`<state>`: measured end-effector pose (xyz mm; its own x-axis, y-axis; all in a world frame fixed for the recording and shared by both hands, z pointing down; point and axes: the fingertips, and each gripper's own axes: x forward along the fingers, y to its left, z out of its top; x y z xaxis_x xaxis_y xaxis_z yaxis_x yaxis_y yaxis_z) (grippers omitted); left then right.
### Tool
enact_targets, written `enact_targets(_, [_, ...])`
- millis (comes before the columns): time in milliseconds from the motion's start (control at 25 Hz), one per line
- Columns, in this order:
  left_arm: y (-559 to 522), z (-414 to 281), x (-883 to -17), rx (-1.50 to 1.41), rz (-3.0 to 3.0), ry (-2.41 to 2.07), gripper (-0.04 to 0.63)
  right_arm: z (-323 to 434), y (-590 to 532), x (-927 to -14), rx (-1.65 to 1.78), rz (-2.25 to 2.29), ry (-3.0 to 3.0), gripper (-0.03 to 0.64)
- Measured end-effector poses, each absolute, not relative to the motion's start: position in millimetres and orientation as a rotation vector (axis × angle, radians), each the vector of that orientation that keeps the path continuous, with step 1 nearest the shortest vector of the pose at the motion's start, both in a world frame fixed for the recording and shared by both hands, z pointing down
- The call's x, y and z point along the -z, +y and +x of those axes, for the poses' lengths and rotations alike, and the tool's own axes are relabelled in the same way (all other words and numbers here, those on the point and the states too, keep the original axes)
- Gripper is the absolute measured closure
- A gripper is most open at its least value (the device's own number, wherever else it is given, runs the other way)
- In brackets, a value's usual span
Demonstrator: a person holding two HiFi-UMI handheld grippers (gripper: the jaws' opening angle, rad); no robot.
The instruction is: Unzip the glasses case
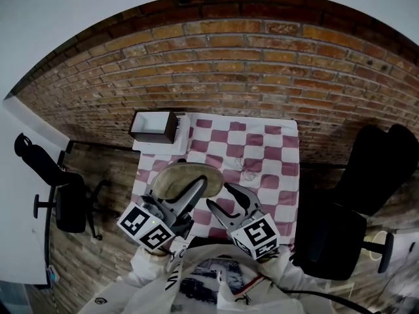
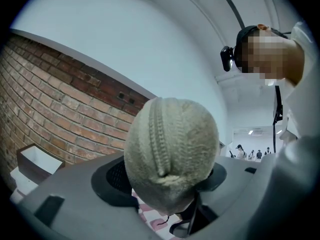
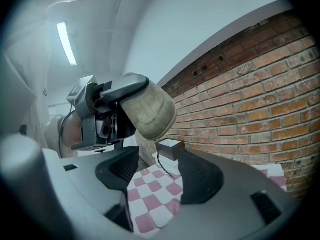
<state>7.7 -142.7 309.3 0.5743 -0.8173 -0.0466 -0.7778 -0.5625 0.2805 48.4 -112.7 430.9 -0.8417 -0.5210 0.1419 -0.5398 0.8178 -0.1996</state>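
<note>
We have the left gripper [image 1: 190, 193] clamped on the beige knitted glasses case [image 2: 170, 154], held up over the pink-checkered cloth [image 3: 150, 194]. Just beside it, our right gripper [image 3: 155, 176] has its jaws wide apart with nothing between them. Farther off, a dark box [image 1: 154, 126] sits at the cloth's corner, against the brick wall [image 1: 249, 57].

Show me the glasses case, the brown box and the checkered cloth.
glasses case [image 2: 170, 149], left gripper view, its knitted rounded end.
brown box [image 1: 152, 122], head view, its pale top.
checkered cloth [image 1: 268, 142], head view, bare middle squares.
</note>
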Motion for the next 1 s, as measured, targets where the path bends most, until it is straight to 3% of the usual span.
enact_targets(480, [-138.0, 11.4, -300.3, 0.266, 2.602, -1.301, 0.298, 36.5, -106.0, -435.8, -0.387, 0.775, -2.902, 0.367])
enact_targets(760, [-137.8, 9.7, -300.8, 0.273, 2.592, -1.301, 0.298, 32.3, -104.7, -438.1, -0.391, 0.765, -2.889, 0.456])
enact_targets(1000, [-136.5, 10.4, -303.1, 0.275, 2.590, -1.294, 0.298, 32.0, -102.3, -442.3, -0.406, 0.757, -2.877, 0.486])
